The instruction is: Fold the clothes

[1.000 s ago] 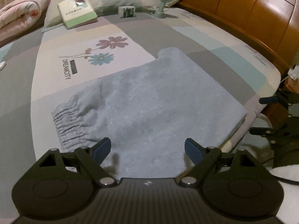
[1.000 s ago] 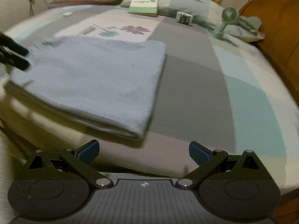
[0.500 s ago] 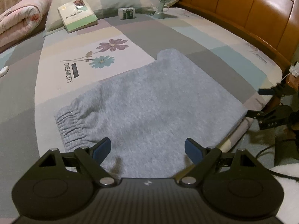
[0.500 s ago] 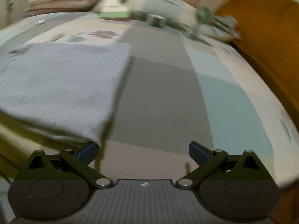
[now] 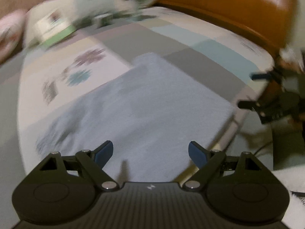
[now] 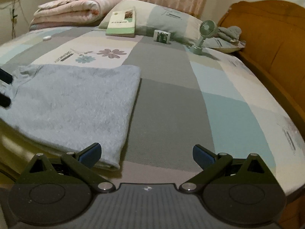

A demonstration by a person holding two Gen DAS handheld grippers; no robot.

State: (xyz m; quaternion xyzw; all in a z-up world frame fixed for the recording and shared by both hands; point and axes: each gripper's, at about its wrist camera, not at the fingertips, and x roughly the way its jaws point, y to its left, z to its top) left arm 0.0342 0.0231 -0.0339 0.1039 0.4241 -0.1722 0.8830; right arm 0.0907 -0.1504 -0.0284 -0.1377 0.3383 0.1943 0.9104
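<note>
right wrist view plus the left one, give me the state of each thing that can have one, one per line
left gripper: open, holding nothing, above the garment
right gripper: open, holding nothing, at the garment's near corner
grey garment: folded flat on the bed, near its edge
book: closed, leaning on the pillow
pillow: lying at the head of the bed
pink quilt: rolled up
small fan: upright; running or not, cannot tell

Left tongs (image 5: pixel 150 153) gape empty over the folded grey garment (image 5: pixel 137 110) on the bed (image 5: pixel 200 43).
</note>
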